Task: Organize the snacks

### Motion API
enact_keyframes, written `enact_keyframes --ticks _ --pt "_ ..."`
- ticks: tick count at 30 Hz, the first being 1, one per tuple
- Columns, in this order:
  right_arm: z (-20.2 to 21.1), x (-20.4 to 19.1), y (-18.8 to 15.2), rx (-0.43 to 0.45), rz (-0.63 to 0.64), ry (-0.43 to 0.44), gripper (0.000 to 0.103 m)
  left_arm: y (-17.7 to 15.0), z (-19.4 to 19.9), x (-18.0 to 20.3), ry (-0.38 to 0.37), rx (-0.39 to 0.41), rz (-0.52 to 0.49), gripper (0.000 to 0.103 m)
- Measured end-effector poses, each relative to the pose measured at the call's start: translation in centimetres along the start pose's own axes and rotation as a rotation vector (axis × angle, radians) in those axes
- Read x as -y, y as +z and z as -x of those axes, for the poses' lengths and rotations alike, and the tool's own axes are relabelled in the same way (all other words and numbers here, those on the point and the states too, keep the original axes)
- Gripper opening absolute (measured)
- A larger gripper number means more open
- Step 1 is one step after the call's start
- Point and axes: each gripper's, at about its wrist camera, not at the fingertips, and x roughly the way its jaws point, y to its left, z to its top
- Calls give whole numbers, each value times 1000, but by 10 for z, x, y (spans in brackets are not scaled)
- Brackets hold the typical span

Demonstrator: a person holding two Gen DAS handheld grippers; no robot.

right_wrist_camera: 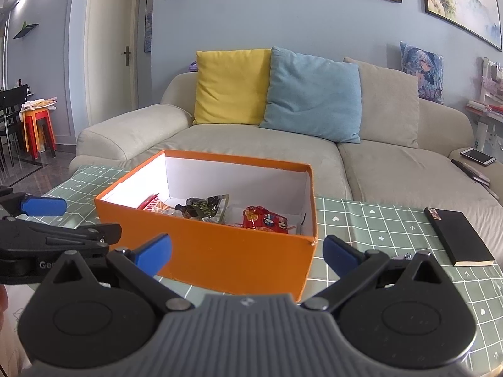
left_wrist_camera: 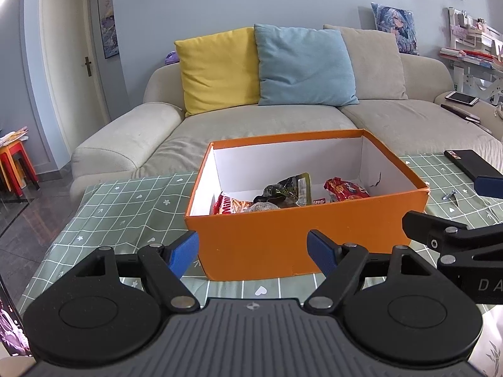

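left tongs [left_wrist_camera: 253, 251] were held released, nothing between the pads, before the orange box [left_wrist_camera: 308, 238] | box was set on the table [left_wrist_camera: 103, 213]; a red-white packet [left_wrist_camera: 231, 209], a dark packet [left_wrist_camera: 287, 191], possibly torn, and a red packet [left_wrist_camera: 344, 190] were seen inside | right tongs [right_wrist_camera: 248, 253] were held released at the box's near corner
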Motion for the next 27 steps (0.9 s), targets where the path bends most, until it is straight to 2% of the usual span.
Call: enact_keyframes --ticks 27 --pt "0 -3 -1 4 14 -4 99 0 2 2 4 4 -3 92"
